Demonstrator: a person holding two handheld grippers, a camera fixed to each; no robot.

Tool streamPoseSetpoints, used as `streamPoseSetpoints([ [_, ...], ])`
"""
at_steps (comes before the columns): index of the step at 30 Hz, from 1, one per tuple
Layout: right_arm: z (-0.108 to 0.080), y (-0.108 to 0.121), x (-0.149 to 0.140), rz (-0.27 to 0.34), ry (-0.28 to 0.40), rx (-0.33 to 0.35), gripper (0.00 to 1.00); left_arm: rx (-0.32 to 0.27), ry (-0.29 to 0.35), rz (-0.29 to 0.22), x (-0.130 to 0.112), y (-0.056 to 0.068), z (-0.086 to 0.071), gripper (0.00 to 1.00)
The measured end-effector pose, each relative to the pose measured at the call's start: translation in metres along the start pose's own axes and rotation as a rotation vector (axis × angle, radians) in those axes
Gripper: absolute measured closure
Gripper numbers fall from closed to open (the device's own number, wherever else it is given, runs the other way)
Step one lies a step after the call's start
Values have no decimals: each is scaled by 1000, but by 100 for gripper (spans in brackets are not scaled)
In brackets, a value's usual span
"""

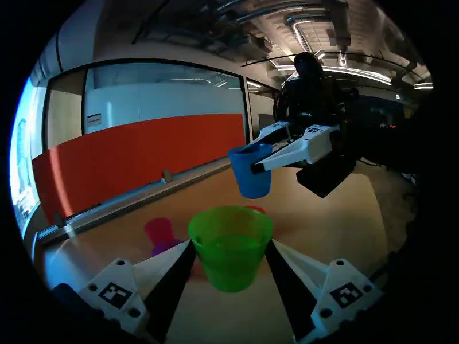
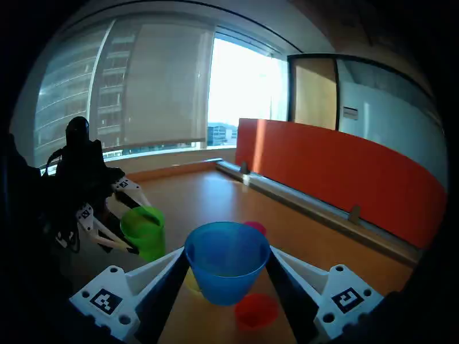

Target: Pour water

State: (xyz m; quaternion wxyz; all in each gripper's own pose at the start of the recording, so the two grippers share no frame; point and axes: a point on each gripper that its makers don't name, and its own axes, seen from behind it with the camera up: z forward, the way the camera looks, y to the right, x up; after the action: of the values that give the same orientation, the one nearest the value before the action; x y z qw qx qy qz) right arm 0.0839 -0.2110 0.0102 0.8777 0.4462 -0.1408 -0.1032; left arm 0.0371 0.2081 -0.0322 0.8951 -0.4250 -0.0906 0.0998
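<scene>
My left gripper is shut on a translucent green cup, held upright above the wooden table. Farther off and higher, the right gripper holds a blue cup upright. In the right gripper view, my right gripper is shut on that blue cup, whose open mouth faces up. At the left of that view, the left gripper carries the green cup. The two cups are apart, not touching.
Small cups stand on the table beneath: red, yellow, magenta; the magenta cup shows beside a purple one. An orange partition lines one table edge. A person in dark clothing stands behind the grippers.
</scene>
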Motion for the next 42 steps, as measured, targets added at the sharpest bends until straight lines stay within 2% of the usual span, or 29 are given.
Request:
streamPoseSetpoints([
  [8,-2,-6,-21,-3,-34,24,9,-2,-66,12,-19,-1,2,17],
  [21,-1,-13,-49,-10,-79,52,9,-8,-136,2,-40,-5,8,17],
  [32,3,-21,-72,-37,-125,88,9,-47,-204,15,-58,-1,11,17],
  [42,8,-28,-88,-58,-164,117,9,-58,-255,21,-71,-6,10,17],
])
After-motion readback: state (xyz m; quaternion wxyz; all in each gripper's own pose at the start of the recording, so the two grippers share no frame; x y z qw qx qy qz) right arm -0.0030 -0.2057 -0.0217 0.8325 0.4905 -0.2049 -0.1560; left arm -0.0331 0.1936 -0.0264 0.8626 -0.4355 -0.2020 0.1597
